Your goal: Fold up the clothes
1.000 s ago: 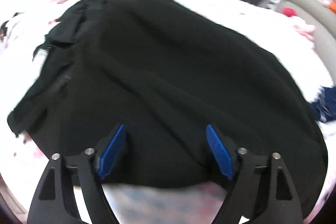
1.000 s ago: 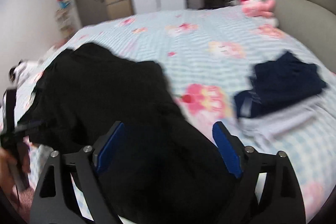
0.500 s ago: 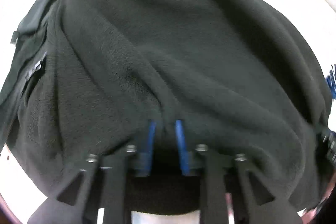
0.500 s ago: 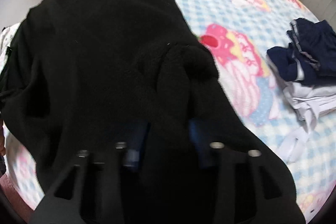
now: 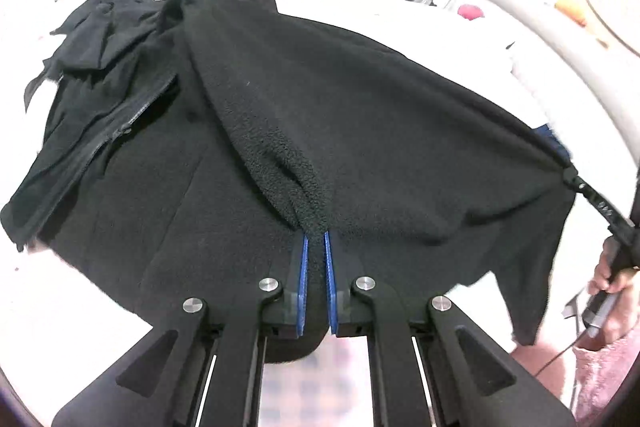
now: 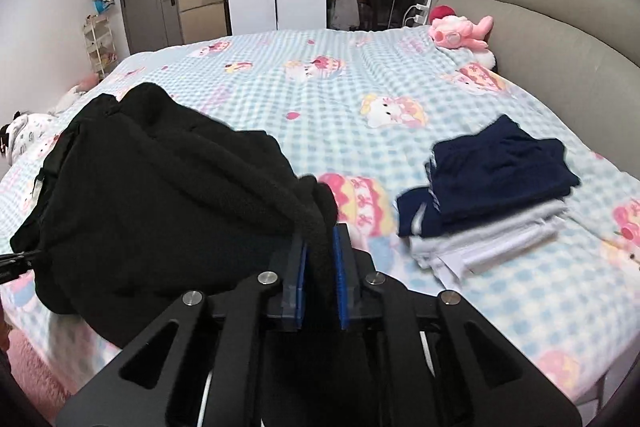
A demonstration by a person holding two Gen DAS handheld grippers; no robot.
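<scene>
Left gripper (image 5: 316,239): jaws closed on a bunched ridge of the black fleece (image 5: 360,131); cloth pinched between the blue pads (image 5: 303,267). Right gripper (image 6: 320,239): jaws likewise clamped on a thick fold of the same fleece (image 6: 160,187). From the left wrist view the fleece hangs stretched between the two grips, its far part on the bed (image 6: 320,75); zipper (image 5: 120,131) at the left edge. The right gripper shows there at the far right, a hand (image 5: 612,267) on its handle. Fleece sits at the bed's near left side. Well apart to the right: a stack of folded clothes (image 6: 492,195), navy on top, white beneath. Pink plush (image 6: 460,31) near the headboard (image 6: 560,47).
</scene>
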